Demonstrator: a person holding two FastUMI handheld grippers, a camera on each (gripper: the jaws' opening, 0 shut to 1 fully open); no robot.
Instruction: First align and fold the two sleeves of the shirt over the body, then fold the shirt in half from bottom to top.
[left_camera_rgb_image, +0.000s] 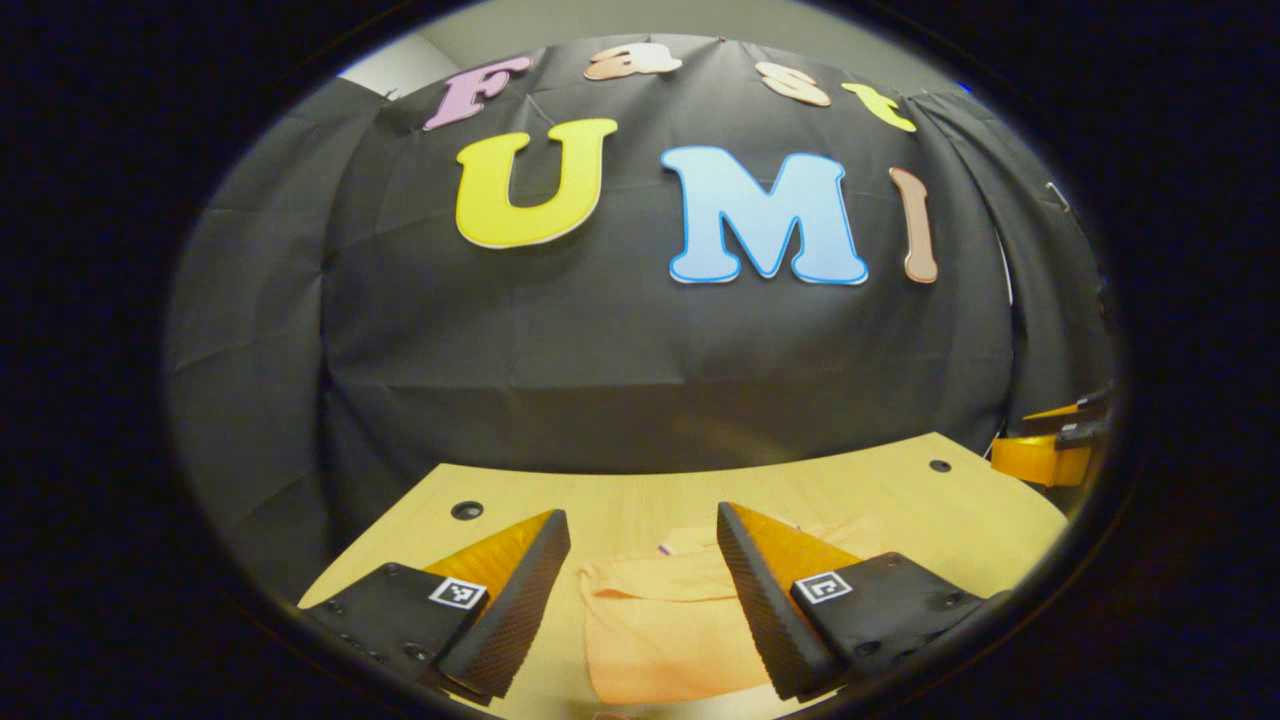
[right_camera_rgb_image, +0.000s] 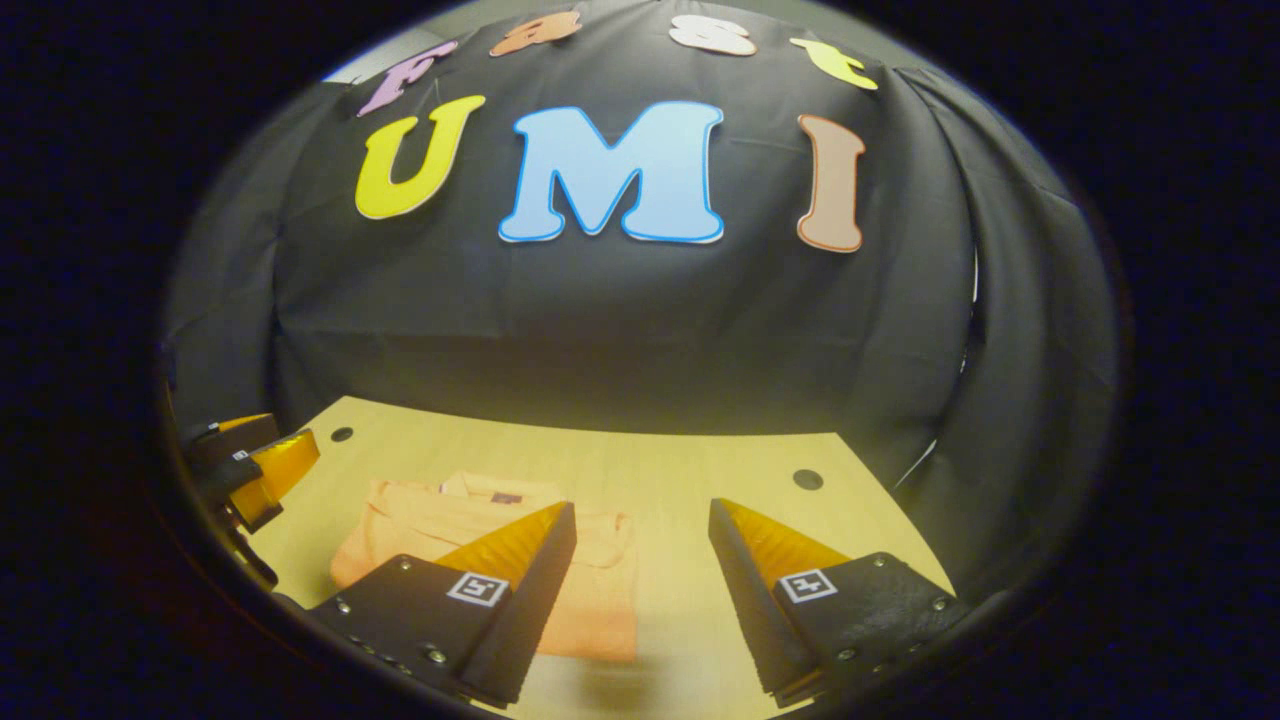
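Hovering above the counter (left_camera_rgb_image: 640, 500), the left hand-held gripper (left_camera_rgb_image: 640, 590) has its jaws spread wide and grasps nothing; the orange shirt (left_camera_rgb_image: 660, 630) lies between and below its fingers at bottom centre of the left gripper view. The right hand-held gripper (right_camera_rgb_image: 640, 590) is likewise released and empty, held off the cloth, with the shirt (right_camera_rgb_image: 420, 520) sitting lower left of centre in the right gripper view, partly behind its left finger.

Progress, judged from the outline: the shirt reads as a compact, roughly rectangular block with straight side edges and no sleeve trailing out onto the wood. A small dark tag shows near its far edge, probably the collar. Sleeves look folded in over the body. Whether the bottom-to-top half fold is done I cannot tell for certain; the short length of the block suggests it may be, and both grippers stand clear, which fits a finished or near-finished fold.

Surroundings: the wooden counter carries little else, apart from small dark holes (right_camera_rgb_image: 807, 479) near its far corners. Each gripper appears at the edge of the other's view, the left one at left edge (right_camera_rgb_image: 250, 470). Black cloth wall (left_camera_rgb_image: 640, 350) stands behind the counter. Nothing blocks access to the shirt.
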